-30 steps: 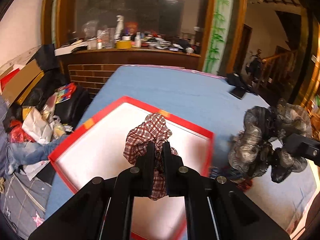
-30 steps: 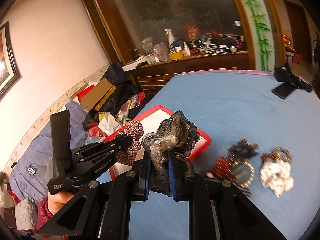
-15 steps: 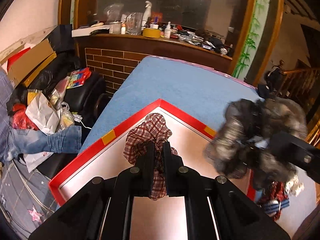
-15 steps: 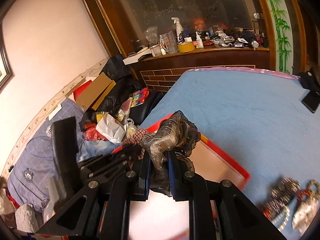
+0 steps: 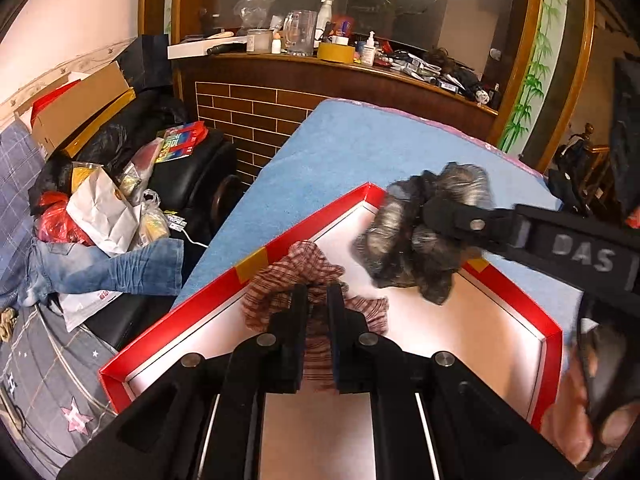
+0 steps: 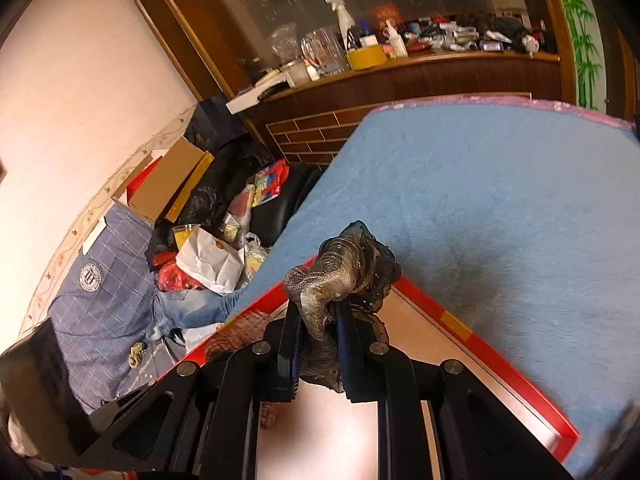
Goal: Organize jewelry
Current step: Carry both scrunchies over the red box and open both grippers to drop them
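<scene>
Jaws pinch two scrunchies (plaid scrunchie (image 5: 316, 276), grey scrunchie (image 6: 344, 272)) over one red tray (image 5: 248, 268).

A blue-covered table (image 6: 500, 208) with a pink far edge runs toward a wooden ledge (image 5: 360, 70) faced with brown brick-pattern tiles (image 5: 248, 108) and crowded with bottles, a spray bottle (image 6: 343, 16), a glass mug (image 5: 299, 32) and a yellow tape roll (image 5: 336, 52), below a large dark glass pane in a wooden frame. To the left, a pale pink wall (image 6: 80, 80) backs a black seat (image 5: 188, 172) heaped with cardboard boxes (image 5: 80, 108), bags and jeans (image 5: 104, 268), and a painted green bamboo strip (image 5: 528, 88) borders the frame at right under warm indoor light.
</scene>
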